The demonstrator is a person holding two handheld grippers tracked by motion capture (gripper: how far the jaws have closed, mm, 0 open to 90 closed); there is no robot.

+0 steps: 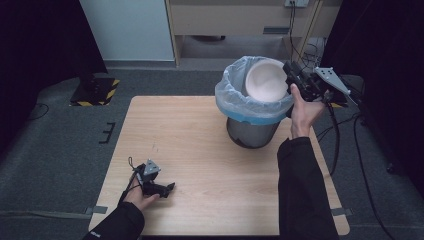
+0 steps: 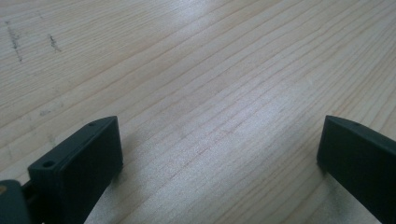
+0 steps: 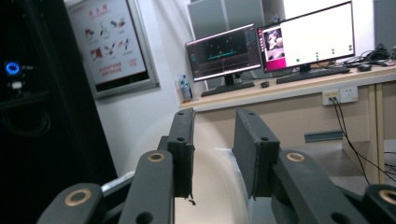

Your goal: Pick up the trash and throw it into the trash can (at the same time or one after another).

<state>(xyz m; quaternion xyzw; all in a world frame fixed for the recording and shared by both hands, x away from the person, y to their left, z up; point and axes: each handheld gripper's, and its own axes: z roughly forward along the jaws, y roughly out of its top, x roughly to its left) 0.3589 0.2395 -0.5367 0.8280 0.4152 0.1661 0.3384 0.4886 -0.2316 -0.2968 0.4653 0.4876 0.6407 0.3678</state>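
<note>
On the wooden desk (image 1: 210,165), our right gripper (image 1: 291,75) clasped a white round bowl (image 1: 266,80) above the lined grey bin (image 1: 254,107); our left gripper (image 1: 167,188) lay released.

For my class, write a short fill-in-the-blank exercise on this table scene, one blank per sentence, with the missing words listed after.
1. The right tongs hold a white ____ by its rim over the bin.
2. The bin is lined with a pale blue plastic ____.
3. The left tongs rest low over the wooden table with jaws ____.
4. The bin stands on the ____.

Missing words: bowl; bag; open; table
</note>
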